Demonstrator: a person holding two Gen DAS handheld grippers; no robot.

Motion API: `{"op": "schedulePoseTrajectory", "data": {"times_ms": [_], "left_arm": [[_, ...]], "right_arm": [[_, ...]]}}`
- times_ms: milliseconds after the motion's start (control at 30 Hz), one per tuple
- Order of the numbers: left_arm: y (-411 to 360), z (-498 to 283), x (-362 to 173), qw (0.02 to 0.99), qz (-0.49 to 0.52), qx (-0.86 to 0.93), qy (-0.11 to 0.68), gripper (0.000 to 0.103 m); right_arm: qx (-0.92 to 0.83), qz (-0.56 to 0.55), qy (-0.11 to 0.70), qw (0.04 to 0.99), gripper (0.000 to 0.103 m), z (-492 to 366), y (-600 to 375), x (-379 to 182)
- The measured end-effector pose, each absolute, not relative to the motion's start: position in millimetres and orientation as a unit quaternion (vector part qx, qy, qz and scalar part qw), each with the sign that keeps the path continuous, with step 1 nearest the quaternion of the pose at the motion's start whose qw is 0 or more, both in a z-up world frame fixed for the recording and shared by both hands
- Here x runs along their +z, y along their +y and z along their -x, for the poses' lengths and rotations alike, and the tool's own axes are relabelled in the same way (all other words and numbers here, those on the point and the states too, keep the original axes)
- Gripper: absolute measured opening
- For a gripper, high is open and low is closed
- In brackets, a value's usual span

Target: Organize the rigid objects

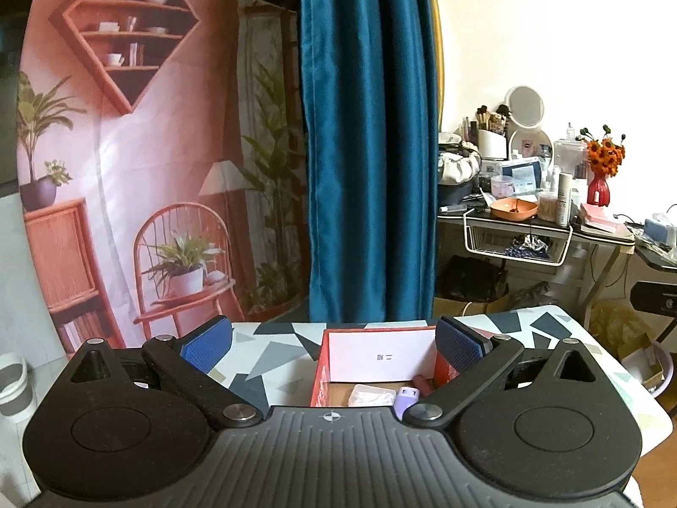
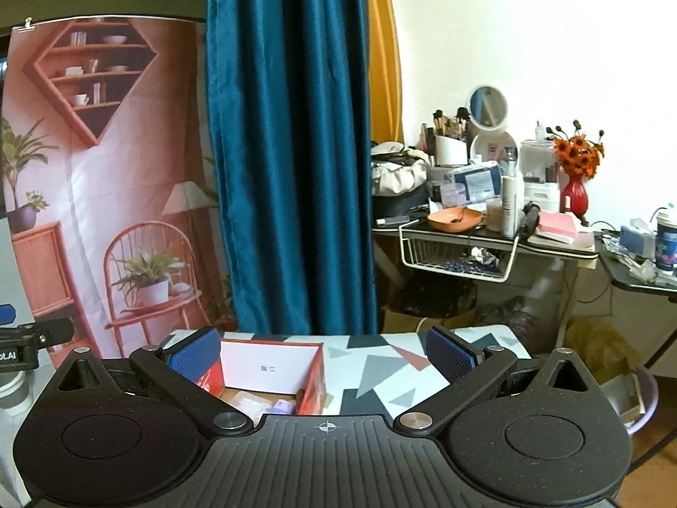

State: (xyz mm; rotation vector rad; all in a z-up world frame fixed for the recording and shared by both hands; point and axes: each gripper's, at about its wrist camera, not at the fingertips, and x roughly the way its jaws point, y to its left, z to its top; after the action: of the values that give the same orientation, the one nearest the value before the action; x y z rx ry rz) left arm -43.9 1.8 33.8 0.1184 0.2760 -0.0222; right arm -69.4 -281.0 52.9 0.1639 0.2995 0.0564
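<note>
A red open box (image 1: 323,374) with a white card against its far wall sits on the patterned table (image 1: 271,355). Inside lie a white packet (image 1: 370,396), a lilac item (image 1: 407,398) and a dark red item (image 1: 423,383). My left gripper (image 1: 334,345) is open and empty, held above the box's near side. In the right wrist view the same box (image 2: 315,379) is at lower left with the packet (image 2: 249,404) and lilac item (image 2: 282,407). My right gripper (image 2: 323,355) is open and empty above the table, right of the box.
A blue curtain (image 1: 368,148) and a printed backdrop (image 1: 135,161) hang behind the table. A cluttered dressing table (image 2: 486,211) with a mirror, orange bowl and red vase stands at right. The left gripper's tip (image 2: 25,334) shows at the far left edge.
</note>
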Motion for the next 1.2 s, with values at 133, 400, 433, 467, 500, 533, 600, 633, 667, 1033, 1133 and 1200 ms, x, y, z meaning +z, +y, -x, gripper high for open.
{"op": "schedulePoseTrajectory", "data": {"times_ms": [133, 400, 433, 467, 500, 533, 600, 633, 667, 1033, 1133, 1200], "left_arm": [[0.3, 47.0, 32.5, 0.989, -0.060, -0.011, 0.135, 0.103], [0.9, 46.2, 31.4, 0.988, -0.063, -0.010, 0.143, 0.103], [0.9, 46.0, 31.3, 0.987, -0.063, -0.009, 0.146, 0.103], [1.0, 45.9, 30.9, 0.987, -0.061, -0.009, 0.149, 0.103], [1.6, 45.4, 30.4, 0.987, -0.060, -0.009, 0.151, 0.103], [1.7, 45.5, 30.3, 0.987, -0.060, -0.009, 0.152, 0.103], [1.9, 45.5, 29.9, 0.986, -0.059, -0.010, 0.153, 0.103], [1.8, 45.7, 29.8, 0.986, -0.059, -0.012, 0.153, 0.103], [1.5, 46.1, 29.7, 0.986, -0.059, -0.014, 0.153, 0.103], [1.0, 44.9, 28.1, 0.985, -0.062, -0.017, 0.158, 0.103], [1.5, 42.5, 26.8, 0.984, -0.064, -0.012, 0.166, 0.103], [2.1, 42.2, 26.4, 0.984, -0.065, -0.007, 0.168, 0.103]], "right_arm": [[0.029, -0.081, 0.150, 0.985, 0.103, 71.9, -281.5, 51.4], [0.030, -0.087, 0.160, 0.983, 0.103, 67.7, -278.1, 48.2], [0.028, -0.086, 0.160, 0.983, 0.103, 67.2, -277.0, 47.8], [0.027, -0.085, 0.160, 0.983, 0.103, 67.1, -276.5, 47.6], [0.026, -0.085, 0.160, 0.983, 0.103, 67.3, -276.7, 47.5], [0.026, -0.084, 0.160, 0.983, 0.103, 67.4, -276.8, 47.2], [0.024, -0.084, 0.161, 0.983, 0.103, 67.3, -276.4, 47.3], [0.023, -0.085, 0.162, 0.983, 0.103, 67.1, -275.8, 46.7], [0.023, -0.086, 0.163, 0.983, 0.103, 66.5, -275.6, 46.5], [0.023, -0.089, 0.169, 0.981, 0.103, 65.7, -277.5, 43.3], [0.017, -0.085, 0.173, 0.981, 0.103, 65.3, -277.8, 41.7], [0.015, -0.084, 0.175, 0.981, 0.103, 65.1, -278.0, 40.1]]}}
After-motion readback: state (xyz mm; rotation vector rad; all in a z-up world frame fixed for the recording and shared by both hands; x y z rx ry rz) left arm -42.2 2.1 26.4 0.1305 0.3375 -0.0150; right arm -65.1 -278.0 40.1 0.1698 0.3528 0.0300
